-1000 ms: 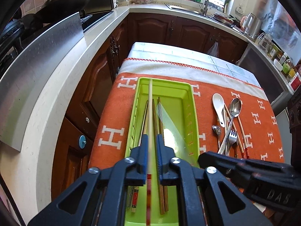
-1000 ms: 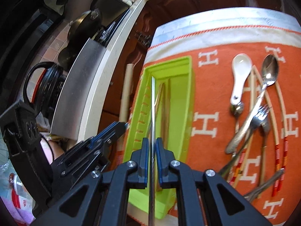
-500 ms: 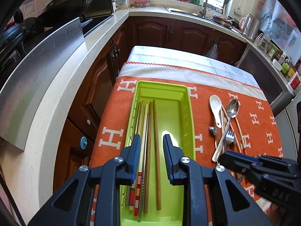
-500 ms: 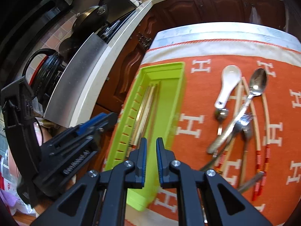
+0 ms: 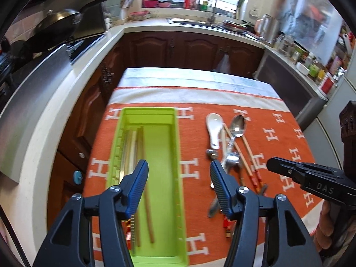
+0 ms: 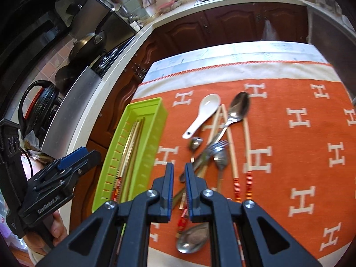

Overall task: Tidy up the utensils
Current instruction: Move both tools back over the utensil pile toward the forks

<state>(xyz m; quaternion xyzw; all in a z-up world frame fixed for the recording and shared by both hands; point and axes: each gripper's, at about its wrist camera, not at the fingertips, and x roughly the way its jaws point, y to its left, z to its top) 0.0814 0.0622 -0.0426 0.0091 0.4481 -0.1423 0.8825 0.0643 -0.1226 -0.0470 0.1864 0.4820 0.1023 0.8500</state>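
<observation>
A lime green tray [image 5: 178,146] [image 6: 155,111] lies on the orange cloth and holds several chopsticks [image 5: 138,146] [image 6: 131,142] along its left side. Right of it lies a pile of utensils: a white ceramic spoon [image 5: 214,129] [image 6: 203,113], a steel spoon [image 5: 237,125] [image 6: 238,109], a fork [image 6: 217,145] and red-banded chopsticks [image 6: 247,146]. My left gripper [image 5: 179,169] is wide open and empty above the tray's near half. My right gripper [image 6: 177,171] is nearly shut with a narrow gap, empty, above the pile's left edge.
The orange cloth with white H marks [image 5: 278,133] covers a small table, white-edged at the far end. A pale countertop [image 5: 55,111] with a wok [image 5: 55,26] runs along the left. Dark wooden cabinets [image 5: 189,51] and a sink stand behind.
Both grippers let go of the chopsticks they held, which now lie in the tray. Both rose and pulled back; the left opened wide, the right shifted right over the utensil pile.
</observation>
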